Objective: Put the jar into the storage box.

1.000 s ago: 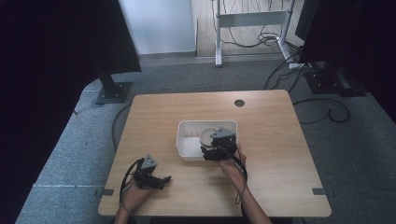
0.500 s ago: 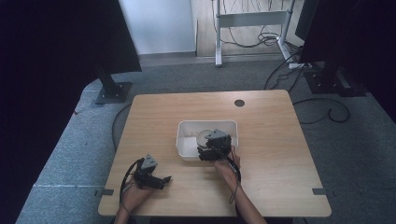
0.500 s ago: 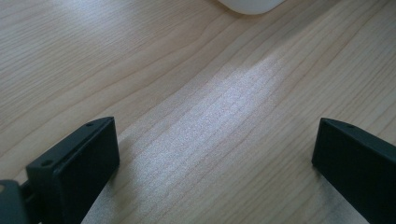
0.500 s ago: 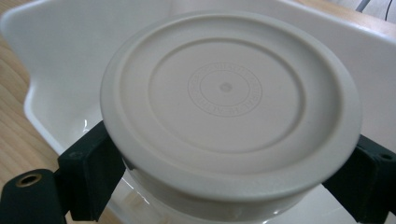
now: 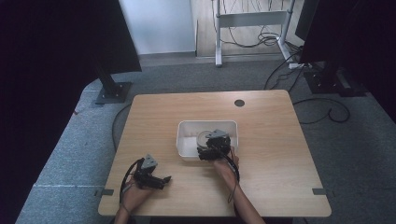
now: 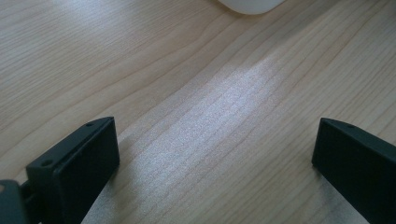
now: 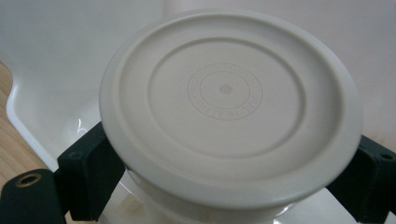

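A round jar with a white lid [image 7: 229, 102] sits between the two black jaws of my right gripper [image 7: 229, 186], which is shut on the jar's body just under the lid. In the high view that right gripper [image 5: 212, 144] hangs over the right half of a white rectangular bin [image 5: 187, 127], with the jar [image 5: 204, 136] inside the bin's outline. My left gripper [image 5: 161, 179] rests low on the table near its front left edge, open. Between its spread jaws my left gripper [image 6: 215, 154] has nothing but bare wood.
The wooden table [image 5: 275, 140] has a round cable hole [image 5: 239, 102] at its back. A corner of the white bin [image 6: 252, 4] shows ahead of the left gripper. Dark monitor stands and cables lie on the carpet beyond the table.
My right gripper with the jar has shifted slightly left over the bin. The left gripper has stayed in place.
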A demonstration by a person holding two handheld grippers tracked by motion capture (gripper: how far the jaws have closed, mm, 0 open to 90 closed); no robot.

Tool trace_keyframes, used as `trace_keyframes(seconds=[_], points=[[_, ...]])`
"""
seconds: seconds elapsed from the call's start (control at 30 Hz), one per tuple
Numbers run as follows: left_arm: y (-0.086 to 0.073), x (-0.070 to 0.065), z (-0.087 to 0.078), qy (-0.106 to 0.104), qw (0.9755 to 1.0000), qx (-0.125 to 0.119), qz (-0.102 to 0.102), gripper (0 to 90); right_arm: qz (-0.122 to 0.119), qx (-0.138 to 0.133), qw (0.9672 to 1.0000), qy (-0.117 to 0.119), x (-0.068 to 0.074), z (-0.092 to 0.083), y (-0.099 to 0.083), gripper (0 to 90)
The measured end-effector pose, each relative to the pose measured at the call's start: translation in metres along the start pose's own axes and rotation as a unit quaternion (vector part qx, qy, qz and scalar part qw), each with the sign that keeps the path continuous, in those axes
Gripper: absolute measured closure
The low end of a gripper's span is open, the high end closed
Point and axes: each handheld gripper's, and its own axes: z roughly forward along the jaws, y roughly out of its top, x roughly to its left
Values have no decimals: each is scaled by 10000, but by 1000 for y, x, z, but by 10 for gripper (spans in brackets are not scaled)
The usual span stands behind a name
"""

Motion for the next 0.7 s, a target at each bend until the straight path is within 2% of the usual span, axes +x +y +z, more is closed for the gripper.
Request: trace_keyframes(seconds=[0.2, 0.37, 0.47, 0.7], points=[[0, 0, 0, 0, 10000, 2, -1, 5, -10, 58, 10000, 14, 0, 0, 1, 91], [0, 0, 0, -1, 10000, 3, -3, 4, 11, 146, 9998, 118, -2, 0, 2, 30], [0, 0, 0, 0, 10000, 4, 3, 5, -53, 129, 9999, 75, -2, -1, 1, 22], [0, 0, 0, 0, 10000, 4, 1, 5, -169, 68, 9997, 133, -1, -10, 0, 23]])
